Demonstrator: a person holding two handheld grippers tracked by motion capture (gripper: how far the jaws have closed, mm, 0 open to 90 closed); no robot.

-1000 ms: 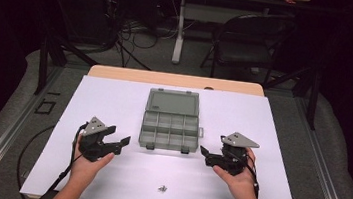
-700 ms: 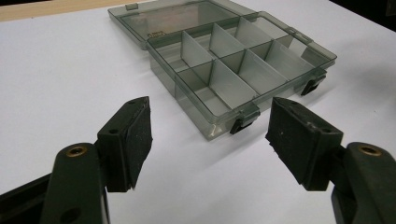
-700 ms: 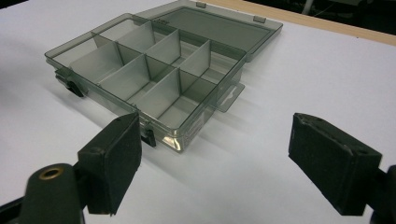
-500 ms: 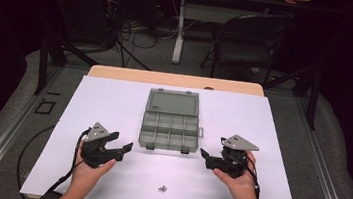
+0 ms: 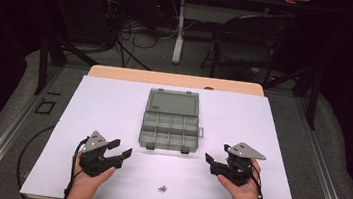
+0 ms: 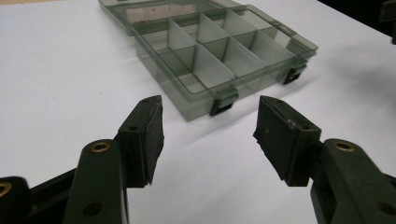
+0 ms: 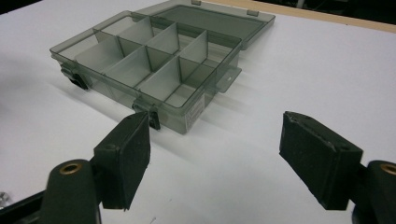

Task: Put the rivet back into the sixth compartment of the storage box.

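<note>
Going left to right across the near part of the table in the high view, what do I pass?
Left gripper, jaws open with nothing between them → small screws → right gripper, jaws open and empty. The compartment box lies farther back, lid open, between the two grippers.

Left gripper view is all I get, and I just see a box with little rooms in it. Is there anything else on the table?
Observer: Yes. A few tiny metal bits lie near the front edge of the table, in front of the box.
Operator: Is anything touching them?
Observer: No. The right gripper is off to their right, fingers open, holding nothing.
Operator: What's behind the table?
Observer: A black chair, with nobody in it.
</note>
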